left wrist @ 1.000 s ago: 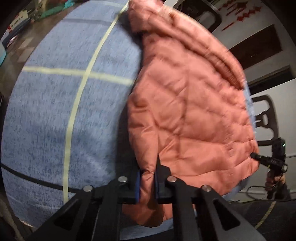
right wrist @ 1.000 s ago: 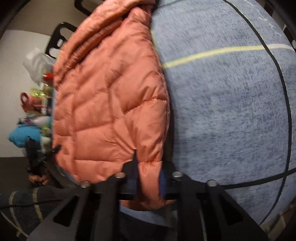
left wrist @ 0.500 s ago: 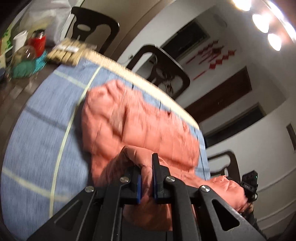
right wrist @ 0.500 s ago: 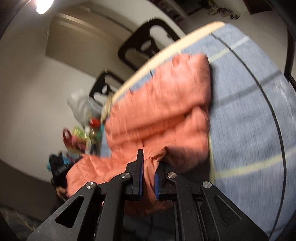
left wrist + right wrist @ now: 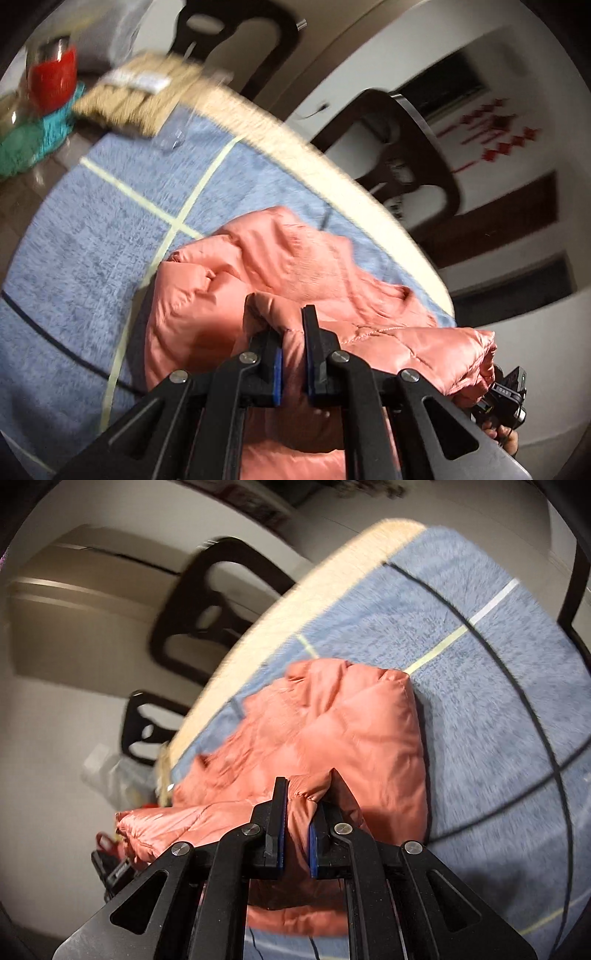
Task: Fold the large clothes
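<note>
Jacket (image 5: 295, 273), salmon-pink and quilted, is clamped in both tongs; the left gripper (image 5: 292, 332) has its two black fingers closed on a pinched fold of the hem, blue pads pressing the fabric from either side; the right gripper (image 5: 298, 805) grips another fold of the same edge in the same way, the cloth bunched between its fingers; the stretch of jacket between the two tongs hangs lifted as a puffy ridge, running off to the right of the left gripper and to the left of the right one; beyond the fingertips the rest of the jacket lies crumpled on a blue mat (image 5: 92, 258) marked with pale tape lines and a black line; the mat covers a table (image 5: 332, 162) whose light rim curves past the far side of the jacket; ahead and left of the left gripper, well apart from the jacket, stand a red cup (image 5: 51, 81) and a tan packet (image 5: 136, 92) beside a teal cloth (image 5: 33, 140); dark chairs (image 5: 221, 609) stand behind the table's far edge in both views, blurred.
</note>
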